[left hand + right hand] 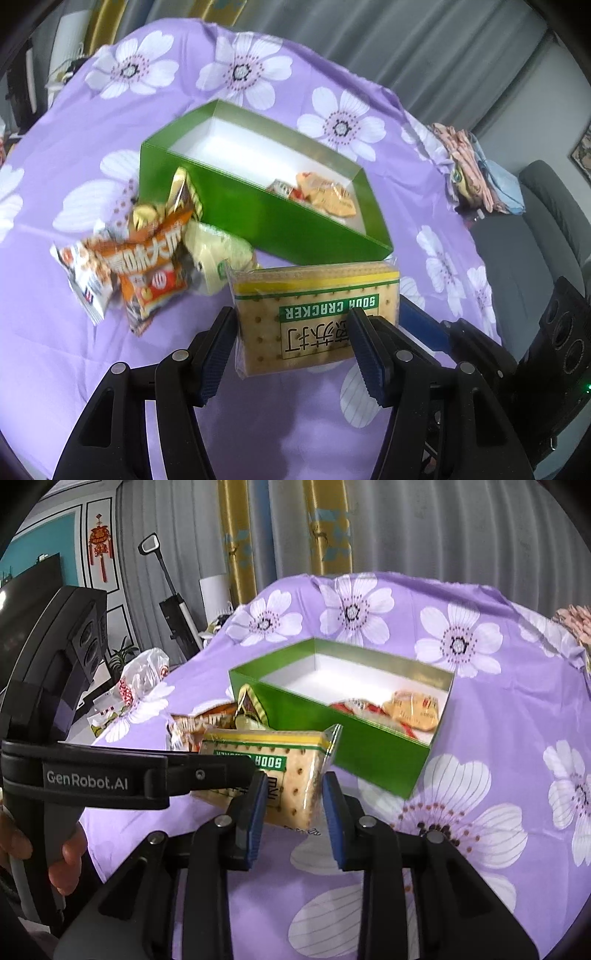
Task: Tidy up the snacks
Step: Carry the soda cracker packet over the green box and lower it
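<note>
A soda cracker pack (314,314) with a green and yellow label lies in front of a green box (266,218). My left gripper (291,332) has its fingers on either side of the pack; it looks closed on it. My right gripper (295,797) grips the same pack (273,775) at its end. The green box (354,753) holds a few wrapped snacks (325,194) at one end. A pile of snack bags (147,254) lies left of the pack.
The table is covered by a purple floral cloth (110,369). Folded clothes (476,170) lie at its right edge. A white plastic bag (144,679) sits at the left edge in the right wrist view. A grey sofa (554,229) stands beyond.
</note>
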Demonstrator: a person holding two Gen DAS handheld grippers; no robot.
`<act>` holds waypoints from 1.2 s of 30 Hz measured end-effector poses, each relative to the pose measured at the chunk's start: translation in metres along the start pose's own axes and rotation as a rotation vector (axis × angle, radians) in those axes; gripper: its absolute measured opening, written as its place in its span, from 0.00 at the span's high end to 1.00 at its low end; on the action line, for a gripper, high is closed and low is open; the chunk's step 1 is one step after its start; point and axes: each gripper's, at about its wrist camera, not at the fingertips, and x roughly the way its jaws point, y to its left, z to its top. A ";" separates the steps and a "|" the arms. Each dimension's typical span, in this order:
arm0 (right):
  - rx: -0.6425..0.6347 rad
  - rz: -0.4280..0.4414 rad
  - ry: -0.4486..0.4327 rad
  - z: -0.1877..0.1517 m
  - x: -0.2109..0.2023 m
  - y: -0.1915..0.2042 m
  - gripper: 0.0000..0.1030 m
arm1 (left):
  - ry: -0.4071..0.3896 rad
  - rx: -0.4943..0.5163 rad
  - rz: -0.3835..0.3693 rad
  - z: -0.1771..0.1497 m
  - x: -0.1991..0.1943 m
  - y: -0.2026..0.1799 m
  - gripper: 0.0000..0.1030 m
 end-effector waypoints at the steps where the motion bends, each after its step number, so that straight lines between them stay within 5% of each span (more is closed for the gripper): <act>1: -0.003 -0.003 -0.009 0.003 -0.001 0.000 0.71 | -0.006 0.006 -0.001 0.003 -0.002 -0.001 0.40; 20: -0.008 -0.052 -0.129 0.062 0.016 -0.033 0.71 | -0.120 0.099 -0.006 0.091 0.007 -0.031 0.40; 36: 0.033 -0.068 -0.011 0.081 0.082 -0.070 0.71 | -0.053 0.078 0.021 0.136 0.074 -0.014 0.40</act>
